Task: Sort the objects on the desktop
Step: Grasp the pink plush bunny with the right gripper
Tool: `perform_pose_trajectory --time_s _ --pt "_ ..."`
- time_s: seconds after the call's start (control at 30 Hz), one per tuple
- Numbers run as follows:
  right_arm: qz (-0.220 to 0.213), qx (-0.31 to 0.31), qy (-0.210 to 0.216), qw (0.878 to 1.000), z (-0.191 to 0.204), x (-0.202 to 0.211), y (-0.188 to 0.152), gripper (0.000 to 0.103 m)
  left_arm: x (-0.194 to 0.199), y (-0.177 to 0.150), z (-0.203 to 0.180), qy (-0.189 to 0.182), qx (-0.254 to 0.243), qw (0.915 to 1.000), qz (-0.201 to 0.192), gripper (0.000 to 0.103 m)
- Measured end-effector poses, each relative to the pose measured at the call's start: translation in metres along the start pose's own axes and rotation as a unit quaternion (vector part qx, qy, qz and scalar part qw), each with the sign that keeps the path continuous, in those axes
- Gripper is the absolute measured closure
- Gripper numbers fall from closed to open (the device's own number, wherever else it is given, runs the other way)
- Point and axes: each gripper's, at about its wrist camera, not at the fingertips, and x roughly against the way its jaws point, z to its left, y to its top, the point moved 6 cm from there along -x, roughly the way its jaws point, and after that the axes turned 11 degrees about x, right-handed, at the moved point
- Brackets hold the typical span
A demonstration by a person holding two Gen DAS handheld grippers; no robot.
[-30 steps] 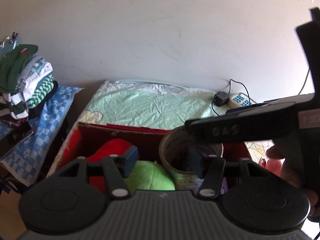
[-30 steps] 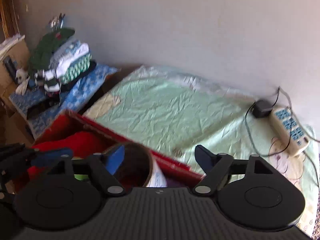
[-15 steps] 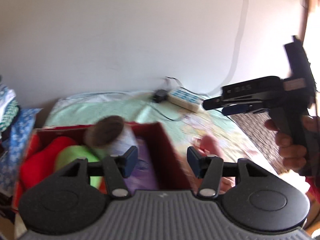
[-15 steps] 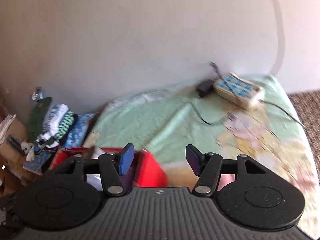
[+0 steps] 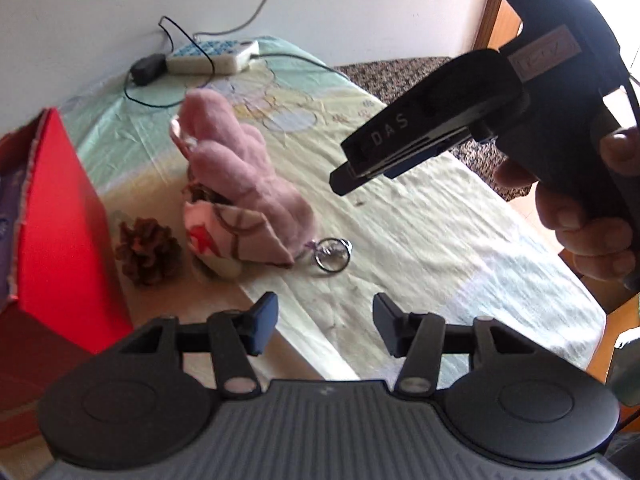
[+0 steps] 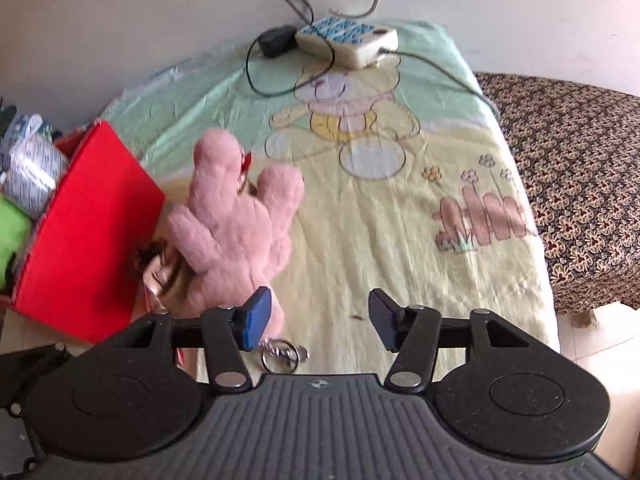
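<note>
A pink plush toy [image 6: 236,220] lies on the pale cartoon-print cloth [image 6: 380,240] just right of the red box [image 6: 88,232]; the left wrist view shows the plush toy [image 5: 240,184] with a patterned cloth piece. A pine cone [image 5: 146,250] sits beside the red box [image 5: 60,216], and a metal key ring [image 5: 332,260] lies to the toy's right. The key ring [image 6: 280,354] is just below my right gripper's left finger. My left gripper [image 5: 324,326] is open and empty above the cloth's near part. My right gripper [image 6: 316,318] is open and empty.
A white power strip [image 6: 348,40] with a black adapter [image 6: 274,42] and cables sits at the far edge by the wall. The box holds a patterned roll [image 6: 34,168] and a green item [image 6: 12,232]. A brown patterned surface [image 6: 580,200] lies right. A hand [image 5: 584,216] holds the right gripper's handle.
Both views swung right and down, from the red box's contents to the cloth with the pink toy, pine cone and key ring. Both grippers stayed open.
</note>
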Motion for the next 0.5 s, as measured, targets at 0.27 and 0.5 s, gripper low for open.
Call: perform_pose_trajectory --time_s 0.27,0.5 --pt "-0.02 -0.019 0.066 0.997 -0.014 -0.005 0.019 0.033 0.011 0.025 0.004 0.027 0.045 0.9976 -0.045 0.038" --pt "-0.039 0.043 0.081 0.995 0.028 -0.021 0.055 0.022 0.023 0.049 0.008 0.045 0.072 0.9936 -0.074 0.034"
